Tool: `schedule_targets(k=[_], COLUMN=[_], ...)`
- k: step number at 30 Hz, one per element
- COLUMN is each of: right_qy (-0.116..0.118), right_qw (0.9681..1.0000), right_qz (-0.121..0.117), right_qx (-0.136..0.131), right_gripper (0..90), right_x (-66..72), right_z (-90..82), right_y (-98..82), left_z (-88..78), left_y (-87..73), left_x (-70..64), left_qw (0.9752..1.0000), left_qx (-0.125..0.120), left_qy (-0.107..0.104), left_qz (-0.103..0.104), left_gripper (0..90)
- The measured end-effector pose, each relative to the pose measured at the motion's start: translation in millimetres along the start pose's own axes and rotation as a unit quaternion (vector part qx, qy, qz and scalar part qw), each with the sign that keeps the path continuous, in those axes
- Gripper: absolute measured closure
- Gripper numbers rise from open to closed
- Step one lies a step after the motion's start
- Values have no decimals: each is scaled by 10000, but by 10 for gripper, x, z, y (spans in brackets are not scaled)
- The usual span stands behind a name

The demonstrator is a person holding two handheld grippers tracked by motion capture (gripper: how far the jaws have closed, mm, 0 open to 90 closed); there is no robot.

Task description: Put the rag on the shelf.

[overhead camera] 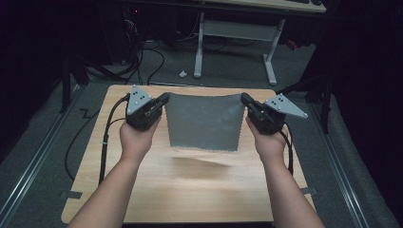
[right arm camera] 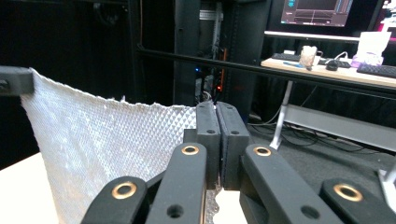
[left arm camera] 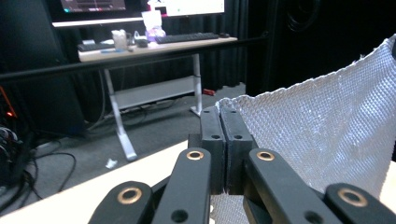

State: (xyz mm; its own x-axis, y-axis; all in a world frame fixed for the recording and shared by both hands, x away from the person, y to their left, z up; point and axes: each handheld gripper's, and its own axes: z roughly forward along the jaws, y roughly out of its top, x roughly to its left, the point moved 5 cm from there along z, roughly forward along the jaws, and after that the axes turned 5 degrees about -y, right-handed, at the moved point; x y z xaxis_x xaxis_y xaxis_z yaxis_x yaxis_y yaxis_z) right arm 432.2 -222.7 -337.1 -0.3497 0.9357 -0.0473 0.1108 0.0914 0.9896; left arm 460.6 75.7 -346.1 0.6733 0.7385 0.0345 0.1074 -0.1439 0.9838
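A grey woven cloth [overhead camera: 204,121] hangs stretched in the air above the wooden table [overhead camera: 190,185], its lower edge just off the tabletop. My left gripper [overhead camera: 164,99] is shut on the cloth's top left corner, and my right gripper [overhead camera: 244,99] is shut on its top right corner. In the left gripper view the jaws of the left gripper [left arm camera: 225,116] stand pressed together with the cloth [left arm camera: 322,126] spreading off to the right. In the right gripper view the right gripper [right arm camera: 217,112] pinches the cloth [right arm camera: 107,144], which runs to the left.
Black cables [overhead camera: 107,137] trail from the left gripper across the table's left side. A white-legged desk [overhead camera: 237,42] stands on the floor beyond the table. It carries keyboards and a monitor [left arm camera: 140,7]. Metal rails run along both sides of the table.
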Motion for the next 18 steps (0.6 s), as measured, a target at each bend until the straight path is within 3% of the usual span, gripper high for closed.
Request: schedule_targets(k=[5,11,18], right_qy=[0,-18,-143], right_qw=[10000,9999,9996], right_qz=[39,62,57], right_qx=[49,137,255], right_gripper=[899,899,899], right_x=[-51,-99,-211], right_z=[189,404,647], right_y=[33,21,22], left_z=[118,293,523], left_y=[62,65,11], left_x=[124,289,414], left_qw=[9999,9994,9982], left_qx=[58,90,271], left_qy=[127,200,262], left_qz=[30,-267,-461], left_gripper=[891,890,890])
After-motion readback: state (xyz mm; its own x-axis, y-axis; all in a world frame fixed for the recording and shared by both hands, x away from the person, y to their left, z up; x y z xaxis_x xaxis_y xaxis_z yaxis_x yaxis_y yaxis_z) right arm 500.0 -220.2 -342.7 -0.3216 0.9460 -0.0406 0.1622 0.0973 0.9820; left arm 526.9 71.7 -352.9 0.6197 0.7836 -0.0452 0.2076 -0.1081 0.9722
